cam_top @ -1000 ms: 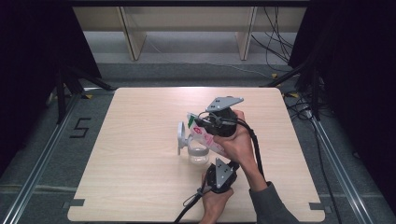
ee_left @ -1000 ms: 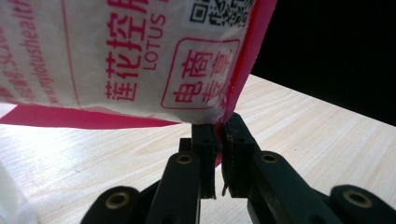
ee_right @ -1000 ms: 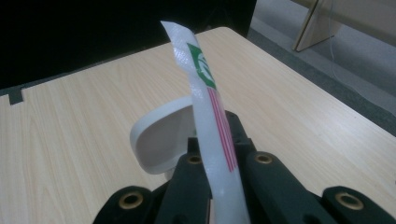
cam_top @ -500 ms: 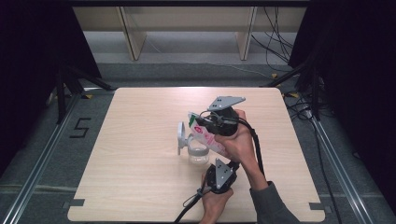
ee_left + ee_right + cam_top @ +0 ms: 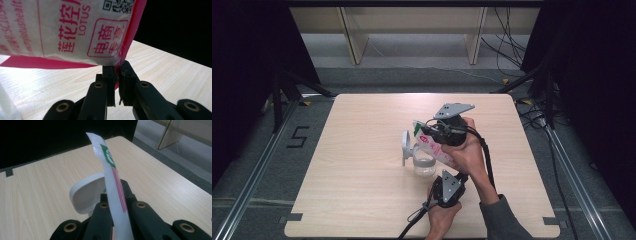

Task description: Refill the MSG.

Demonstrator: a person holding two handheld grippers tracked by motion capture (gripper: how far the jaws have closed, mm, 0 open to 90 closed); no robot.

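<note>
While the high view looks down, the packet (image 5: 432, 145) hangs tilted over the clear jar (image 5: 424, 163) at centre frame, presumably so its contents can go in; the white lid (image 5: 405, 147) stands hinged open at the jar's left. Right gripper (image 5: 439, 132) clamps the packet's upper end, left gripper (image 5: 447, 176) its lower corner. Left gripper view: jaws nearly pressed together, pinching the pink bottom seam (image 5: 117, 71). Right gripper view: jaws closed flat against the packet's edge (image 5: 116, 195), lid (image 5: 86, 193) behind
</note>
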